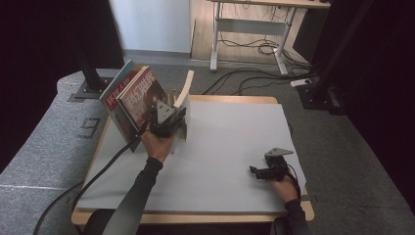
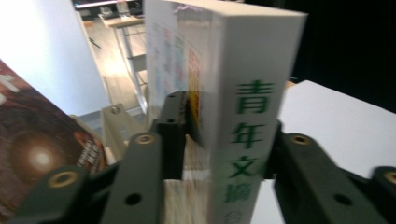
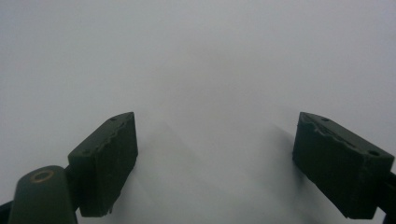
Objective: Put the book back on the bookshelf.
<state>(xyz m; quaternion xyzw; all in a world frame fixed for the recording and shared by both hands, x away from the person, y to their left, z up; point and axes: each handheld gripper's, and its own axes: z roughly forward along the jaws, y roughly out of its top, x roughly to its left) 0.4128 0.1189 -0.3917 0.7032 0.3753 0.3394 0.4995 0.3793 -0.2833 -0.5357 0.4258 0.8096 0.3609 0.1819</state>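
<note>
A thick white book [image 1: 184, 88] with green characters on its spine [image 2: 243, 70] stands upright at the table's back left, next to a wooden book stand [image 1: 182, 131]. My left gripper [image 1: 169, 117] reaches around it from the near side. The book sits between the jaws [image 2: 226, 116], the right jaw against its side and the left jaw slightly off the cover, so the gripper is open. Red and blue magazines [image 1: 134, 95] lean in the stand to the left [image 2: 32, 140]. My right gripper [image 1: 253, 170] rests open on the grey mat [image 3: 196, 56] near the front right, nothing between its fingers [image 3: 215, 163].
The grey mat [image 1: 220, 147] covers most of the wooden table. Black stand posts rise at the back left [image 1: 90, 73] and at the right [image 1: 333, 63]. A desk [image 1: 254, 29] with cables on the floor stands beyond the table.
</note>
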